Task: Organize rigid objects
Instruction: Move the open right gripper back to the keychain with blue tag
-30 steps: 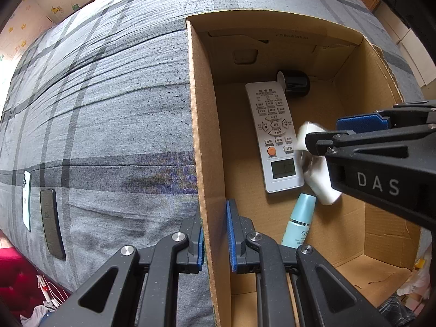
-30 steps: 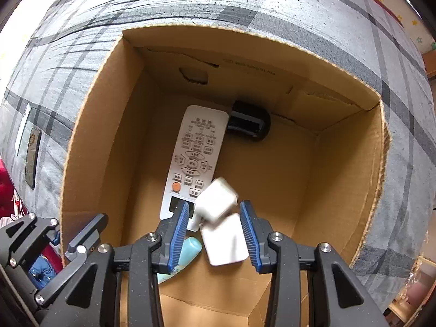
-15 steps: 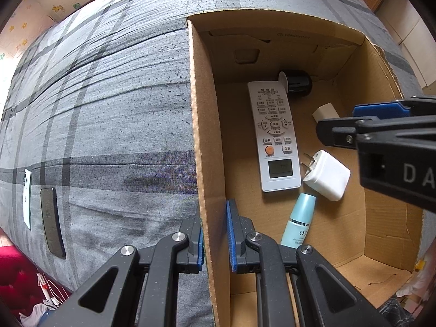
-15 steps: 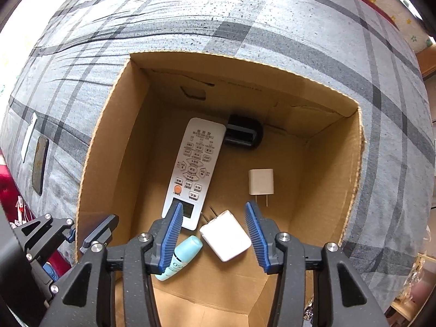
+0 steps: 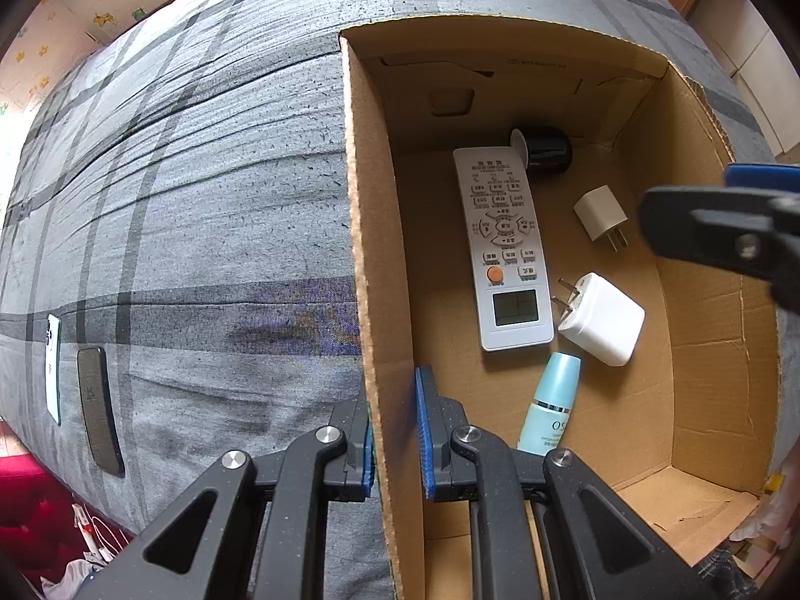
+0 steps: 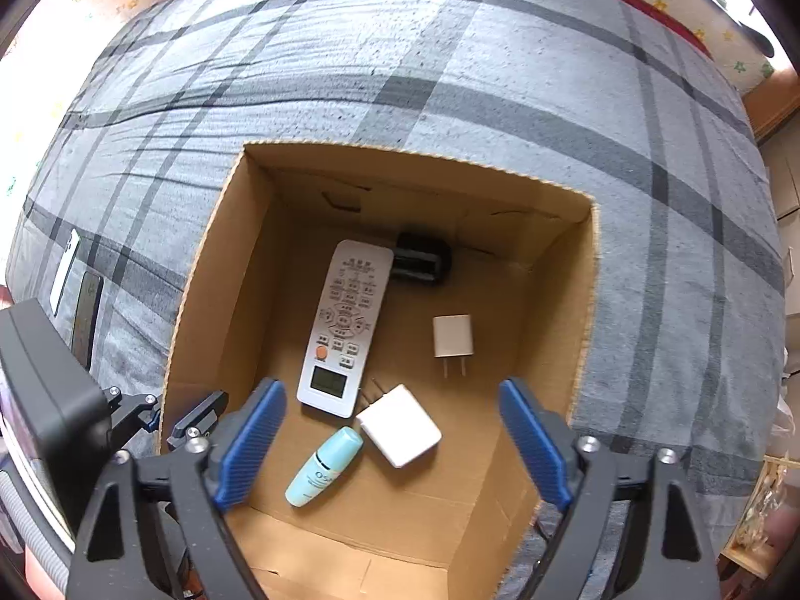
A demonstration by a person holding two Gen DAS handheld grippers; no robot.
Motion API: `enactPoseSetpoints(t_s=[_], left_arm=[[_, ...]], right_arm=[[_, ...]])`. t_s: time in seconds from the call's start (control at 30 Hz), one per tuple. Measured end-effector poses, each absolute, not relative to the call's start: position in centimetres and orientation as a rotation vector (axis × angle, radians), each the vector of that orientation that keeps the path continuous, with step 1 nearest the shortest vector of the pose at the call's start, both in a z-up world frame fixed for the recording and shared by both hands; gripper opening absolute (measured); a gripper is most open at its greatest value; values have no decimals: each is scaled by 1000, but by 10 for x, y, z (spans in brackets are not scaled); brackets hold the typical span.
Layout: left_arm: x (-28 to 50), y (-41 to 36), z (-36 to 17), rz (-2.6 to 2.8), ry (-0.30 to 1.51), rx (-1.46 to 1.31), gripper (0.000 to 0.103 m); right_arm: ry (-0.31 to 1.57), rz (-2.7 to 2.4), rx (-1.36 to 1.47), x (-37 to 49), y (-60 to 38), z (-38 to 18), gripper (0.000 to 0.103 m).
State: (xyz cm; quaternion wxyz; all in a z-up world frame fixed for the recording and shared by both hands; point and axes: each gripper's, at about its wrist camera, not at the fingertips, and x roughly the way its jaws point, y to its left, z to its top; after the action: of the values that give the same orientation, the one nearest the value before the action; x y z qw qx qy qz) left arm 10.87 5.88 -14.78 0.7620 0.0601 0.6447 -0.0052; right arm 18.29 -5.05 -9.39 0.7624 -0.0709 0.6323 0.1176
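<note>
An open cardboard box (image 6: 210,270) (image 5: 372,230) lies on a grey plaid bed. Inside lie a white remote (image 6: 345,330) (image 5: 502,245), a black cylinder (image 6: 422,265) (image 5: 547,150), a small white plug (image 6: 452,337) (image 5: 600,212), a bigger white charger (image 6: 400,425) (image 5: 602,320) and a light blue bottle (image 6: 322,467) (image 5: 550,410). My left gripper (image 5: 392,435) is shut on the box's left wall. My right gripper (image 6: 392,445) is wide open and empty above the box's near side, and shows at the right of the left wrist view (image 5: 720,230).
Two phones, one white (image 5: 52,367) (image 6: 65,270) and one dark (image 5: 97,410) (image 6: 85,317), lie on the bed left of the box. The bed's near edge (image 5: 60,480) drops to a red floor with clutter.
The small white plug dropped from my right gripper and now lies on the box floor. My right gripper opened wide and pulled up and back. My left gripper stayed on the wall.
</note>
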Motion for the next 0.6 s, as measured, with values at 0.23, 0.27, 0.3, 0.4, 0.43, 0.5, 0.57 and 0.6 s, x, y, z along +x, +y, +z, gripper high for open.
enactPoseSetpoints(t_s=[0.23, 0.27, 0.3, 0.4, 0.43, 0.5, 0.57, 0.6], left_arm=[[110, 60, -148, -9, 1407, 123, 14], [110, 60, -148, -9, 1406, 125, 14], [110, 60, -148, -8, 1406, 127, 14], [110, 59, -148, -6, 1406, 129, 14], [110, 59, -148, -6, 1406, 130, 14], [110, 59, -148, -7, 1406, 133, 14], [110, 57, -148, -6, 1405, 138, 14], [110, 57, -148, -7, 1405, 138, 14]], right_arm=[[1348, 231, -123, 178, -70, -82, 103], [1347, 228, -120, 178, -73, -81, 103], [1346, 223, -114, 177, -77, -80, 103], [1336, 208, -95, 175, -87, -75, 103], [1333, 202, -85, 174, -91, -72, 103], [1327, 194, -69, 172, -98, -69, 103], [1323, 182, -60, 169, -105, -66, 103], [1320, 176, -54, 168, -110, -64, 103]])
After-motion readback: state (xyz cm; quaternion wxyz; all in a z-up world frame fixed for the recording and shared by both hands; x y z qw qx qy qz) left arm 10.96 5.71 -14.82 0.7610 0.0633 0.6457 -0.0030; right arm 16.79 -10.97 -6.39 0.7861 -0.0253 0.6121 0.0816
